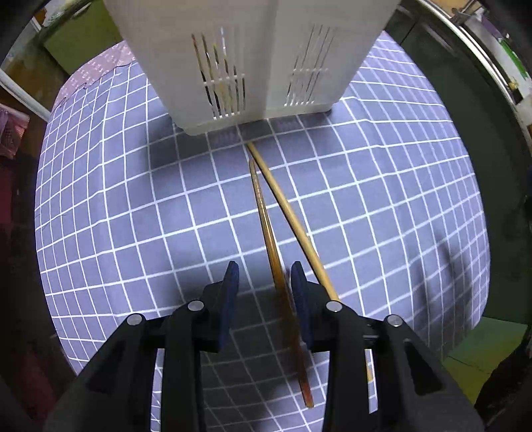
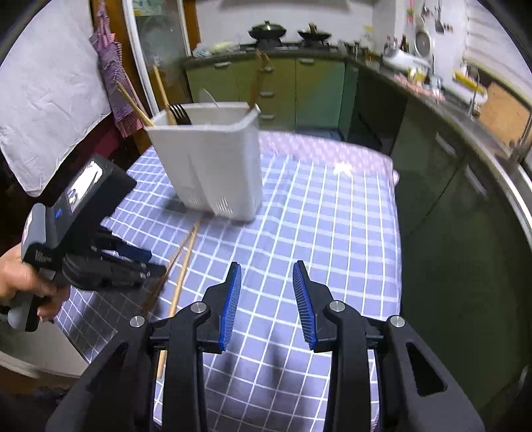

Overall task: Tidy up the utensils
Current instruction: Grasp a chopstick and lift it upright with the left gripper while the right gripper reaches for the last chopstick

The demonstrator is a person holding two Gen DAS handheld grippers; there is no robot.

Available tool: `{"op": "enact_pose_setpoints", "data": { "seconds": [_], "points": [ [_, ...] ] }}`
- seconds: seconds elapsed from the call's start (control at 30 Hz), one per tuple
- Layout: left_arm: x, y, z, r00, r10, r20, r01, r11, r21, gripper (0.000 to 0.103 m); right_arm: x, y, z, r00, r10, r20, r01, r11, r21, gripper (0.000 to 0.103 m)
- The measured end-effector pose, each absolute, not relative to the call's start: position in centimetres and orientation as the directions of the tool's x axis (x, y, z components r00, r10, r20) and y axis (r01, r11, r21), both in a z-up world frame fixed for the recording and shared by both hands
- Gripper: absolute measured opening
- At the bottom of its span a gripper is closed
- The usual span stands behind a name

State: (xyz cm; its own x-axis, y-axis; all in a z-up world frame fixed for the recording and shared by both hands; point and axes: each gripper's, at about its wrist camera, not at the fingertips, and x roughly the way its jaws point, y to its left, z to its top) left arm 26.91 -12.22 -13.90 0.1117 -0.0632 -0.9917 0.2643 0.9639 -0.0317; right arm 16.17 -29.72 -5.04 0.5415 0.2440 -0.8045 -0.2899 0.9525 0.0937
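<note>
Left gripper [image 1: 265, 270]: jaws parted, pointing down over the checked tablecloth [image 1: 133, 216], darker chopstick [image 1: 266, 226] between the pads, contact unclear. Paler chopstick [image 1: 286, 206] just beside, crossing near the white utensil holder [image 1: 252, 50]. Right gripper [image 2: 267, 270]: jaws apart, empty. Holder contains chopsticks and a black fork [image 2: 179, 113]. Hand [image 2: 20, 275] grips the left tool's handle.

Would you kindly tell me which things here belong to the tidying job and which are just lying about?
Job: two chopsticks on the cloth, white holder, fork already inside it.
Lying about: woks on the stove, checked towel, white sheet.
</note>
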Motion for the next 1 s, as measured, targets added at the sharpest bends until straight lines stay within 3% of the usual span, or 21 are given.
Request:
{"op": "enact_pose_setpoints", "data": {
  "seconds": [0.37, 0.43, 0.7, 1.0],
  "points": [
    [27.6, -12.9, -15.7, 0.1, -0.021, -0.995, 0.243, 0.97, 0.004, 0.017, 17.0, -31.0, -7.0, 0.503, 0.25, -0.827, -0.267, 0.955, 0.126, 0.038],
    [27.9, -13.6, -16.2, 0.104, -0.027, -0.994, 0.248, 0.969, 0.0, 0.009, 17.0, -30.9, -6.9, 0.497, 0.248, -0.831, -0.268, 0.955, 0.125, 0.038],
    [27.1, -11.1, -14.6, 0.123, -0.105, -0.987, 0.236, 0.969, -0.074, 0.007, 17.6, -29.3, -8.2, 0.44, 0.245, -0.864, -0.293, 0.949, 0.119, 0.038],
    [23.4, -7.4, -8.1, 0.304, -0.201, -0.931, 0.276, 0.954, -0.116, 0.007, 19.6, -22.8, -10.5, 0.278, 0.279, -0.919, -0.406, 0.901, 0.151, 0.038]
  ]
}}
